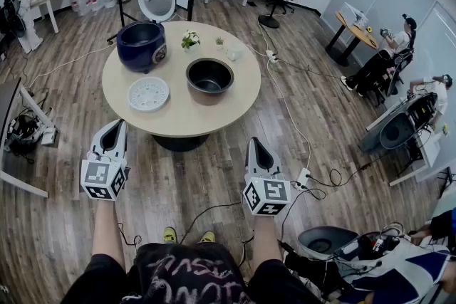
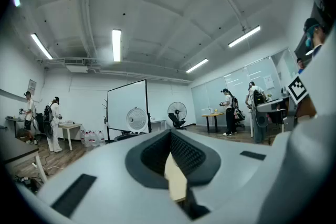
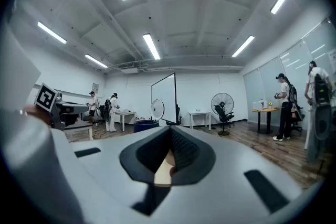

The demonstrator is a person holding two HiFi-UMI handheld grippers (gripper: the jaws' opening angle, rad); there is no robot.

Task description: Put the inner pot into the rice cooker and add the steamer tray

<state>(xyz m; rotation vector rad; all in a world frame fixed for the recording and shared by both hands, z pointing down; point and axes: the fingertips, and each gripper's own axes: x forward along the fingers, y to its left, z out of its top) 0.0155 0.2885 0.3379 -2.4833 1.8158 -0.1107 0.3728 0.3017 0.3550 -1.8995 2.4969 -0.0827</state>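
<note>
Left gripper (image 1: pixel 114 132) and right gripper (image 1: pixel 258 150), lower frame: jaws pressed together, empty.
On the round pale wooden table (image 1: pixel 239 96): glossy navy rice cooker (image 1: pixel 142 45) upper left, dark metal inner pot (image 1: pixel 209 80) centre, white perforated steamer tray (image 1: pixel 148 93) beside it.

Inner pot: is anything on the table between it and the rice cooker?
Nothing visible. Bare tabletop separates the inner pot from the rice cooker. The steamer tray lies off that line toward the near edge, the small plant toward the far edge.

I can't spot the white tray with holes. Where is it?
In the head view, the steamer tray lies on the left side of the round table, in front of the rice cooker and left of the inner pot.
</note>
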